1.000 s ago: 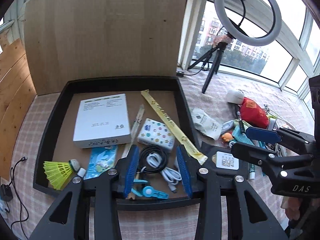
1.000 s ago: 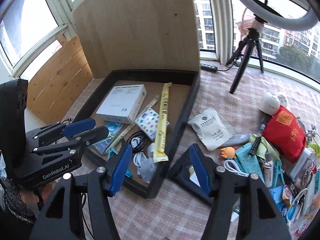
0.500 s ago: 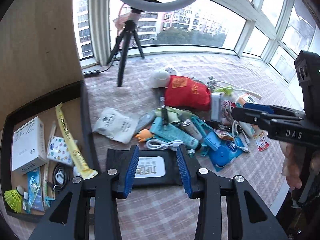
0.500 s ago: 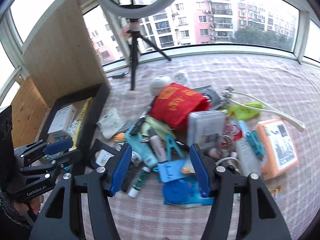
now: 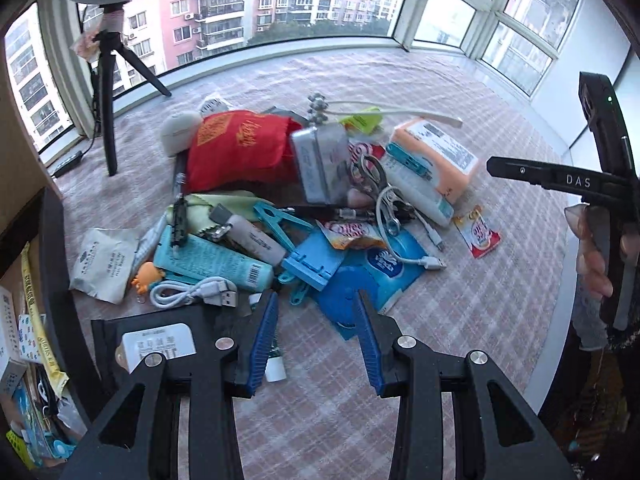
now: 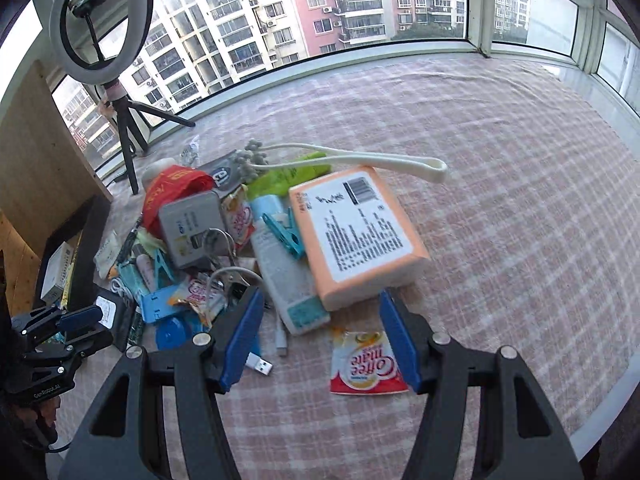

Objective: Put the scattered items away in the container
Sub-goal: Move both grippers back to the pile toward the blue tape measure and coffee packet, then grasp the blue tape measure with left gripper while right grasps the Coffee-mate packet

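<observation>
Two pairs of black plastic tongs, each showing ribbed blue pads and silver round screws on triangular cut-out arms. Right tongs bearing white "DAS" lettering; left ones bearing "GenRobot.AI". Bare fingers with long nails showing beside the DAS body.

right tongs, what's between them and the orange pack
In the right wrist view, only bare checked cloth lies between the open right tongs and the orange pack.
</observation>
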Available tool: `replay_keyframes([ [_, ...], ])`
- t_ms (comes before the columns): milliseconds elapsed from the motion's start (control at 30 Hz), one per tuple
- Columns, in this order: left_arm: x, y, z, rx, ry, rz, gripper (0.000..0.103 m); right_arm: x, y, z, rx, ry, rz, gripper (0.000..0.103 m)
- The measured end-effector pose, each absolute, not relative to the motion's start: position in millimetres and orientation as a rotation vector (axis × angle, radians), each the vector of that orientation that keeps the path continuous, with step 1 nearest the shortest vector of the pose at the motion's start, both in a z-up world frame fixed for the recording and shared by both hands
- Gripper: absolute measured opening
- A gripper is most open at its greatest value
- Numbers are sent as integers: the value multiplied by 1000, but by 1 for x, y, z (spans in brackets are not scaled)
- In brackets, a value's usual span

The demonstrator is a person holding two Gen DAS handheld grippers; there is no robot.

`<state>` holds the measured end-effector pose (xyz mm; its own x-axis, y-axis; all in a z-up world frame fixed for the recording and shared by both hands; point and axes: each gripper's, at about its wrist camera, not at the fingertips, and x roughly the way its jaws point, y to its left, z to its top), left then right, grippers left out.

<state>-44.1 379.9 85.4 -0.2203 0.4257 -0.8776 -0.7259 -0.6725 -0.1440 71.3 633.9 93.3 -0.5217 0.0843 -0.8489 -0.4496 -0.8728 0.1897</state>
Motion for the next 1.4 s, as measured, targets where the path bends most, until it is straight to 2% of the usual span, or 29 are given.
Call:
replay_keyframes([
  [500,-32,410,38,-1387,368,1884,37,92,634,29,-1511,498,2294,59],
  [967,-35,414,42,-1392,322,1938,38,82,636,26,-1545,461,2271,60],
  [1133,-30,430,41,-1360,370,1954,47,79,635,25,-1552,447,2267,60],
  [1400,-32,428,38,-1367,411,2040,48,73,627,21,-1577,391,2264,60],
])
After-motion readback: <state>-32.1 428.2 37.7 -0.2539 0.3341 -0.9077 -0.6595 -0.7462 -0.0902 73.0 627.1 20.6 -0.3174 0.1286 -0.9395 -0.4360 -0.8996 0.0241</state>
